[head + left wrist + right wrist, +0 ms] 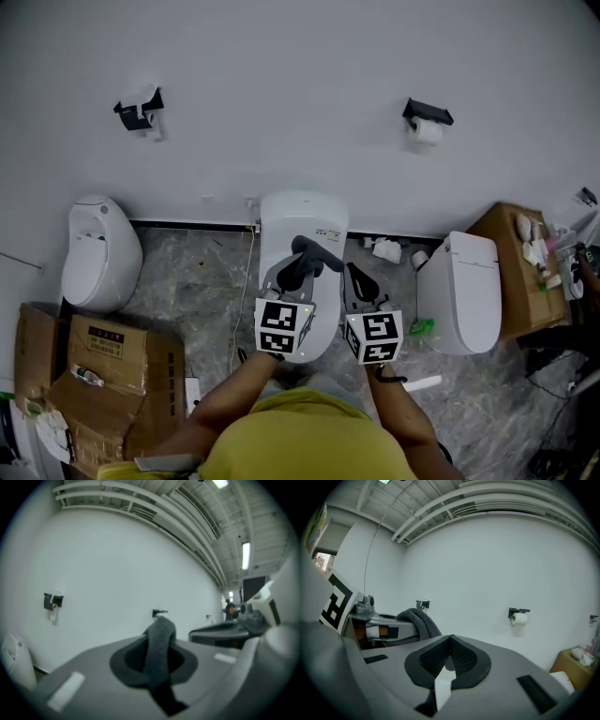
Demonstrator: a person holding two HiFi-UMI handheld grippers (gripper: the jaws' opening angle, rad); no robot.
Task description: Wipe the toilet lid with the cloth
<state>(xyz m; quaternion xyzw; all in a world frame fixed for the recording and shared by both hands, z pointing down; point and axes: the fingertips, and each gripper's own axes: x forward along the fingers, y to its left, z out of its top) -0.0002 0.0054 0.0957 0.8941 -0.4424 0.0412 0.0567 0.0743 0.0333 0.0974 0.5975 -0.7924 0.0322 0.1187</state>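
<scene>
The white toilet with its closed lid point(302, 220) stands against the wall, under both grippers. My left gripper point(298, 269) is shut on a dark grey cloth point(317, 253), which loops up out of the jaws above the lid. In the left gripper view the cloth point(158, 644) is pinched between the jaws of the left gripper point(157, 670) and hangs over them. My right gripper point(361, 281) is held beside it to the right, shut, with no cloth in it. In the right gripper view the right gripper point(449, 657) points at the wall, and the cloth point(423, 620) shows at its left.
A second toilet point(459, 291) stands to the right and a white fixture point(98, 253) to the left. Cardboard boxes point(103, 361) lie at the lower left, and a box with bottles point(514, 272) at the right. Two roll holders point(141, 111) point(427, 120) hang on the wall.
</scene>
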